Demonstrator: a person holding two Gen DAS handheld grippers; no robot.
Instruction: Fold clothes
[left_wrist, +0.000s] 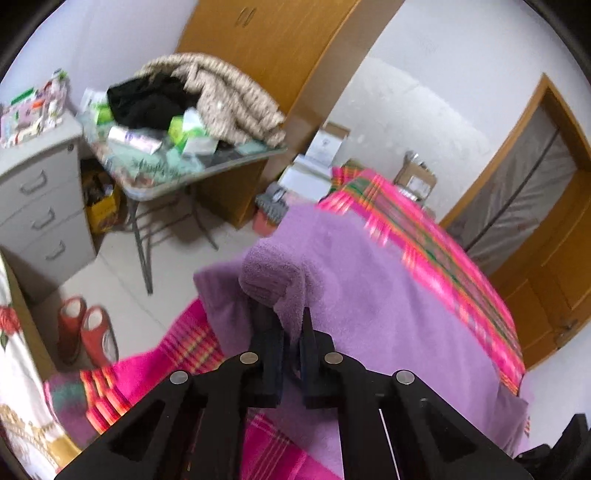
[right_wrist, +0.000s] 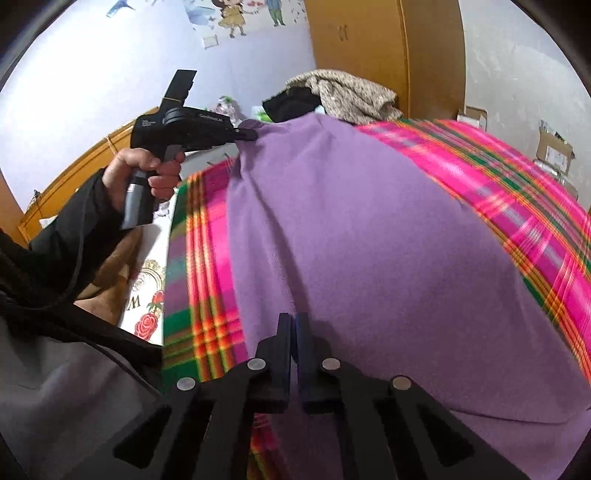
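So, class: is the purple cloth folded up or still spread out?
Mostly spread: the purple cloth lies open over the plaid blanket, one corner pinched by the left hand-held gripper.

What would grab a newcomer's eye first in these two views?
The big purple garment spread over the bright pink plaid blanket. Both grippers pinch its edge, jaws closed: the left gripper lifts a bunched corner, the right gripper clamps the near edge. Behind, a cluttered folding table holds heaped clothes.

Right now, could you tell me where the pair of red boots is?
In the left wrist view, the red boots stand on the floor at lower left, below the grey drawer cabinet, beside the plaid bedspread.
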